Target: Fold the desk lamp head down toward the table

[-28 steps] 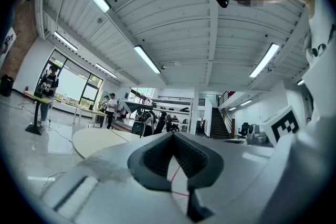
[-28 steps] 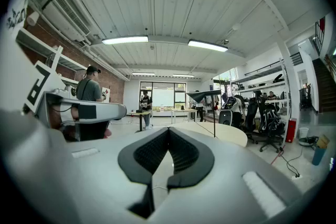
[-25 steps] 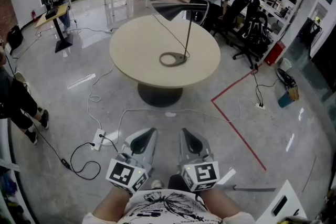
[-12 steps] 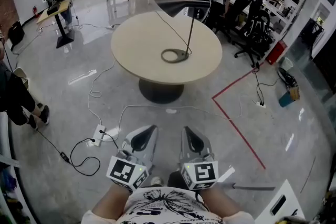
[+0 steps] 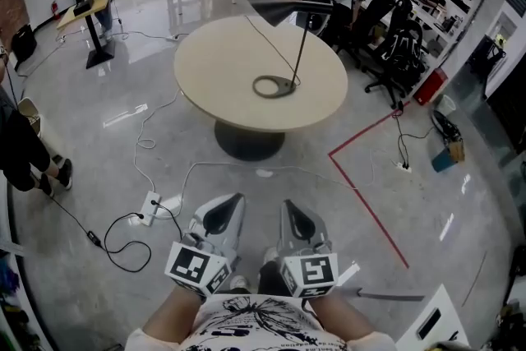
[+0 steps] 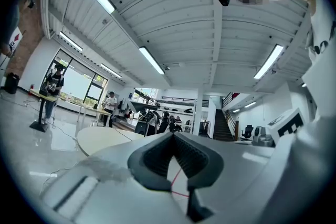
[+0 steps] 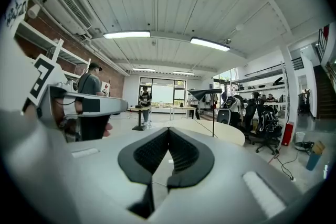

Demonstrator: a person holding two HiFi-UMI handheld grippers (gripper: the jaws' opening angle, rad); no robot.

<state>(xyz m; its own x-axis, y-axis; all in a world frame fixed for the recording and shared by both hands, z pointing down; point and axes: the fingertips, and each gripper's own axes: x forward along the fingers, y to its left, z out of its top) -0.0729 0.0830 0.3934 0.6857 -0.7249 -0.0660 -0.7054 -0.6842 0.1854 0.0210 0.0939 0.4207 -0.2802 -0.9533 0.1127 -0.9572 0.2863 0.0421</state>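
Fingers of my left gripper are pressed together at the tips with nothing between them. The right gripper is the same, and I hold both low near my body over the floor. The desk lamp stands well apart from them on the round table, its head raised on the stem and, as far as I can tell at this range, pointing sideways.

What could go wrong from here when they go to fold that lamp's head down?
White cables and a power strip lie on the floor between the person and the table: a possible trip. The lamp stands on a thin stem and small ring base; pushing its head hard might tip it.
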